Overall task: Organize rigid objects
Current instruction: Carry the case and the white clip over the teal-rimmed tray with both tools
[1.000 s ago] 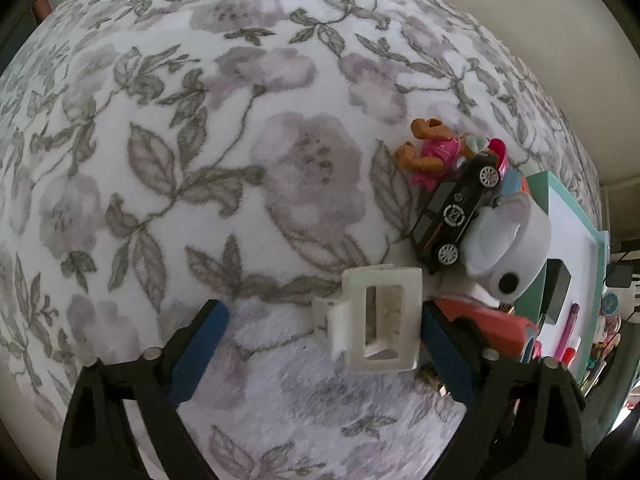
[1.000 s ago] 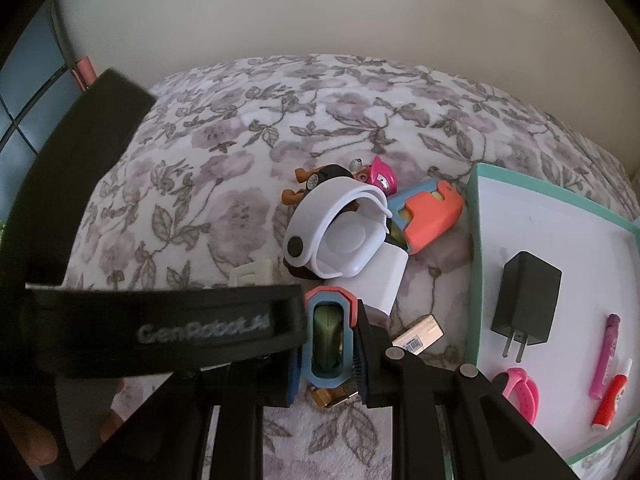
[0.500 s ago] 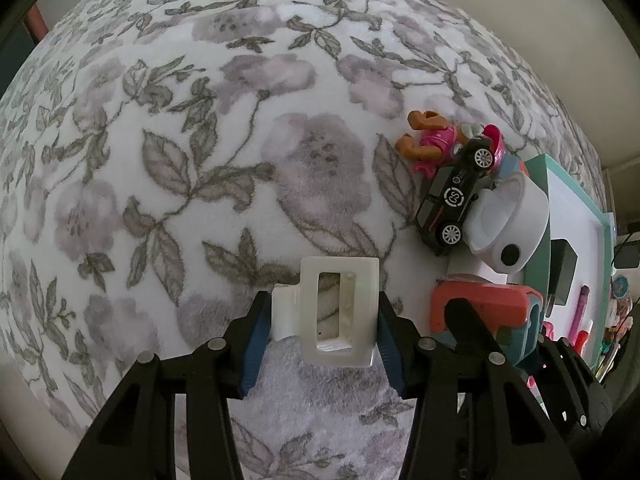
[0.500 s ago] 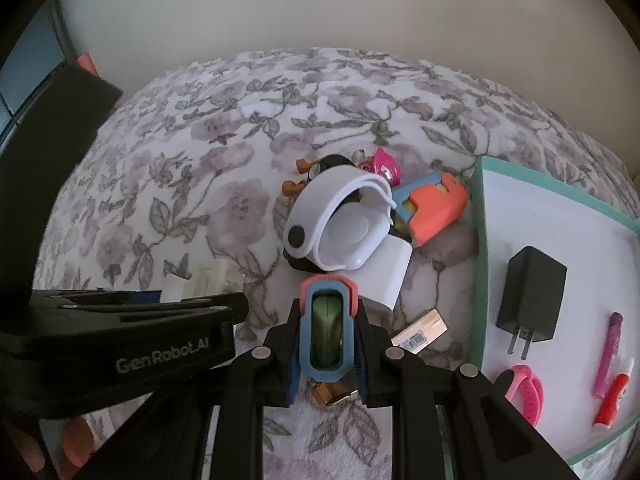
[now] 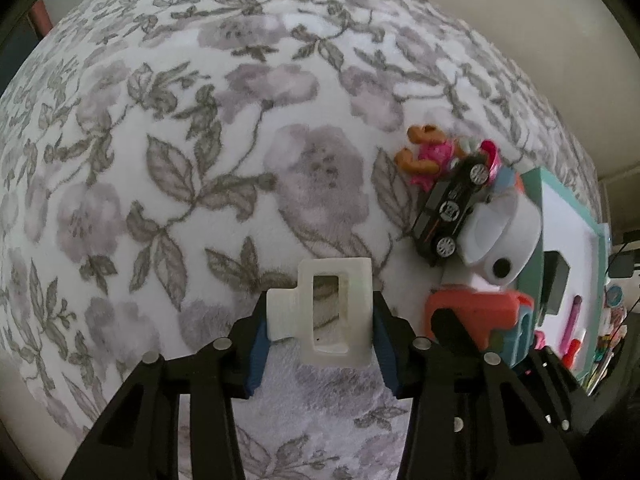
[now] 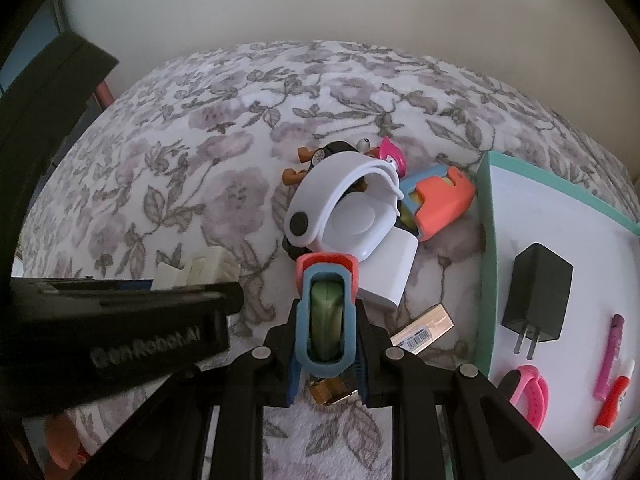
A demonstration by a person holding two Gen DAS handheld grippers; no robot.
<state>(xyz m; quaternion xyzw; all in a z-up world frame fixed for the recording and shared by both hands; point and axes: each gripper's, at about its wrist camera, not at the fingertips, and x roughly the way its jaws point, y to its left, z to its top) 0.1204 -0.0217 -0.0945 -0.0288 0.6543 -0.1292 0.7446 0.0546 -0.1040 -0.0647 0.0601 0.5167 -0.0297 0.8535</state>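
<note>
While L tool [image 5: 320, 322] grips clip [image 5: 334, 312] — teeth hidden.

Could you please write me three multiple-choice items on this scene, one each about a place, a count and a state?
1. Where does the black charger lie?
A. inside the teal-rimmed tray
B. on the floral blanket
C. between the right tongs

2. How many things lie in the tray in the right wrist view?
A. two
B. four
C. six

3. What state are the left tongs in?
A. open and holding nothing
B. shut on the white hair claw
C. shut on the toy car

Answers:
1. A, the charger rests on the tray's white floor.
2. B, the charger, a pink band, a pink pen and a red-and-white pen.
3. B, both blue pads press the claw's sides.
</note>
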